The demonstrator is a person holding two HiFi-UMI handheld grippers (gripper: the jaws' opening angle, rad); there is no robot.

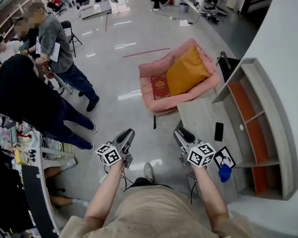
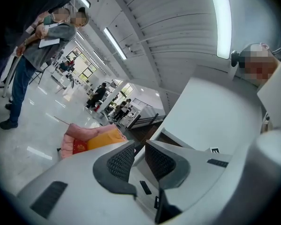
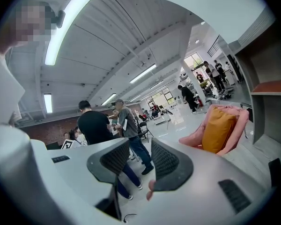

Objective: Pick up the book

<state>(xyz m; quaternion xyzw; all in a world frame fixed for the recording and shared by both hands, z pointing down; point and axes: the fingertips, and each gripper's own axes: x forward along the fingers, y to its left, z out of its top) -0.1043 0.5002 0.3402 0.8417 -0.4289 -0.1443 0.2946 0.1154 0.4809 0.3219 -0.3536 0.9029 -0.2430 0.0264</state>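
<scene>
The red book (image 1: 159, 87) lies flat on the seat of a pink armchair (image 1: 149, 71), next to an orange cushion (image 1: 186, 72). Both grippers are held level well short of the chair, over the floor. My left gripper (image 1: 128, 133) has its jaws a narrow gap apart and holds nothing. The right gripper (image 1: 181, 131) stands open wider, also with nothing in it. In the left gripper view the book (image 2: 79, 146) shows far off to the left of the left gripper (image 2: 139, 159). The right gripper view shows the right gripper (image 3: 140, 161) and the cushion (image 3: 218, 128); the book is hidden there.
Two people (image 1: 54, 43) stand on the floor at the left. A grey desk (image 1: 201, 114) with a black phone (image 1: 218, 131) runs along the right, beside a shelf unit (image 1: 253, 115) with orange insides. A blue thing (image 1: 225, 173) lies near my right hand.
</scene>
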